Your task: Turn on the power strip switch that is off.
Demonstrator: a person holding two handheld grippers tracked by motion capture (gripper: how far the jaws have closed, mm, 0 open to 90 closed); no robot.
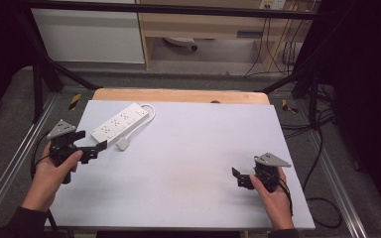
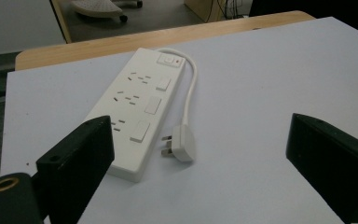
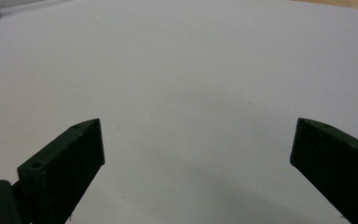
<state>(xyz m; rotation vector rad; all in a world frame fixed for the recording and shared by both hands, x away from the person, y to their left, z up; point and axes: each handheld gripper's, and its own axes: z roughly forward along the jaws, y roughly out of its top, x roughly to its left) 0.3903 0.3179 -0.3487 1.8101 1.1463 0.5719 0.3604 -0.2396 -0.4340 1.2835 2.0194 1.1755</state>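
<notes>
A white power strip [image 1: 120, 121] lies at the far left of the pale table top [image 1: 188, 163], its cord looping round to a white plug [image 1: 123, 144] beside it. In the left gripper view the power strip [image 2: 137, 107] and the plug [image 2: 182, 144] lie just ahead of the jaws. My left gripper [image 1: 93, 141] is held open at the table's left edge, close to the strip's near end, nothing between its jaws. My right gripper [image 1: 238, 177] is open at the near right, over bare table. In each gripper view, left gripper [image 2: 200, 140] and right gripper [image 3: 198, 144], the jaws stand wide apart.
A wooden edge [image 1: 178, 95] borders the table's far side. Black frame legs [image 1: 39, 74] stand at both sides, and cables [image 1: 317, 148] trail on the floor at the right. A cabinet [image 1: 203, 29] stands behind.
</notes>
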